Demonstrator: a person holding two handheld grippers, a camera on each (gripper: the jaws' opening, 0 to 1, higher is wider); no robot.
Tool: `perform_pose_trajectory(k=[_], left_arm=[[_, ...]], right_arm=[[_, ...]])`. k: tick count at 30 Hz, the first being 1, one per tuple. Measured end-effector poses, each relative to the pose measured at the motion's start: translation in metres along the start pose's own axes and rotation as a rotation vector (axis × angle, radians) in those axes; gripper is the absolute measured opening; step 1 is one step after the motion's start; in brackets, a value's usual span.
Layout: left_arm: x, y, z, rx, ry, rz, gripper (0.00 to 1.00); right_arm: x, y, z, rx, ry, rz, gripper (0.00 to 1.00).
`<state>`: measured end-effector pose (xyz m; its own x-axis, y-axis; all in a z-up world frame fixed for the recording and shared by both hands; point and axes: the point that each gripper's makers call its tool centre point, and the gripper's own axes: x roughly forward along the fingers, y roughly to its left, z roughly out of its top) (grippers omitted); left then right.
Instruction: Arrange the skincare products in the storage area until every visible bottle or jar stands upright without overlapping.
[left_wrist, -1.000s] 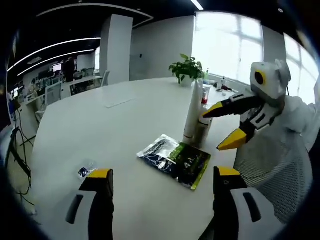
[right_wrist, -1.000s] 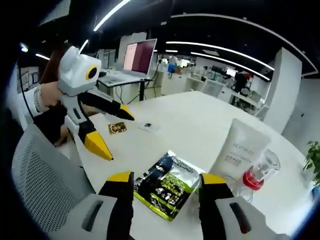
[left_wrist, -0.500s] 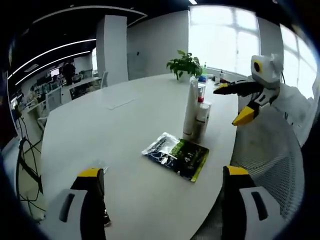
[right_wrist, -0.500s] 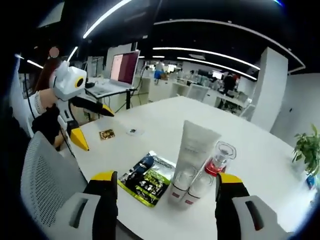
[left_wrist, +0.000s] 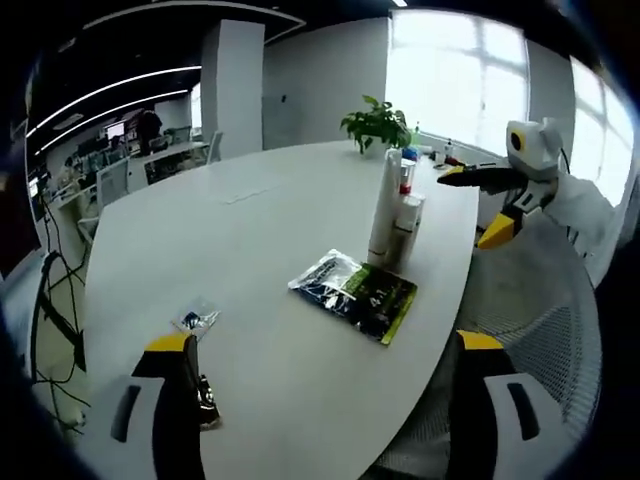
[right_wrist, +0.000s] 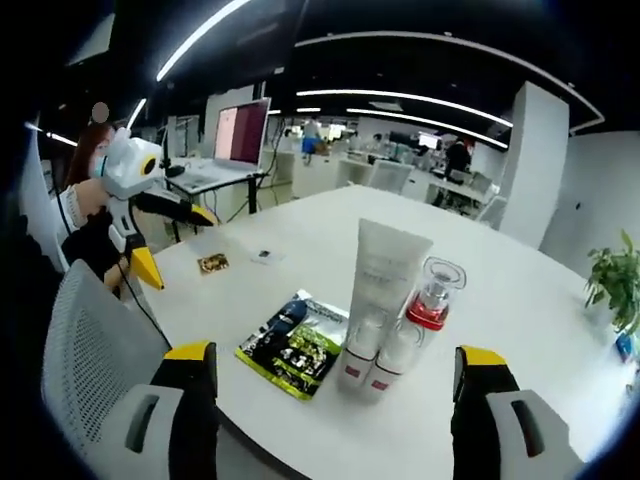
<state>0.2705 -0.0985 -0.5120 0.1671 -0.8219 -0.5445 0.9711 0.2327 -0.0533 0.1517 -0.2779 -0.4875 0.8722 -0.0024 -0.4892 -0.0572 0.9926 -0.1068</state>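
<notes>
White oval tabletop (right_wrist: 300, 250) w/ skincare items grouped near its near edge: tall white tube (right_wrist: 386, 270) standing cap-down, two small white bottles (right_wrist: 375, 355) w/ red labels just in front of it, touching or nearly so, and a clear bottle w/ red contents (right_wrist: 434, 295) beside the tube; all upright. Flat dark/green sachet (right_wrist: 293, 342) lies just beside them, apart from the group. In right gripper view a small patterned packet (right_wrist: 212, 263) and a clear packet (right_wrist: 263, 256) lie further off, near left hand-held gripper (right_wrist: 170, 235), jaws apart, nothing in them, held off the tabletop edge over a mesh chair back (right_wrist: 85, 350); laptop on a desk behind. Left gripper view adds a potted plant (left_wrist: 378, 122) on the far side, bright windows, small packet (left_wrist: 195, 319) close to its own jaw, and right hand-held gripper (left_wrist: 475, 205), jaws spread, empty, well apart from the bottles.
</notes>
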Motion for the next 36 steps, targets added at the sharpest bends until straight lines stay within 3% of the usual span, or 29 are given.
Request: perform_pose_trajectory(k=[17,24,31,36], left_arm=[[-0.001,0.029,-0.022,-0.027,0.038,0.055,0.99],[-0.003,0.059,-0.027,-0.047,0.006,0.164,0.86],[0.000,0.087,-0.045,-0.074,0.046,0.209,0.78],[0.002,0.105,-0.051,-0.123,0.018,0.278,0.59]], right_arm=[[0.006,0.001,-0.009,0.055,0.012,-0.008,1.00],[0.006,-0.001,-0.011,0.067,0.014,-0.017,1.00],[0.007,-0.001,-0.012,0.069,0.018,-0.018,1.00],[0.008,-0.001,-0.013,0.075,0.023,-0.019,1.00]])
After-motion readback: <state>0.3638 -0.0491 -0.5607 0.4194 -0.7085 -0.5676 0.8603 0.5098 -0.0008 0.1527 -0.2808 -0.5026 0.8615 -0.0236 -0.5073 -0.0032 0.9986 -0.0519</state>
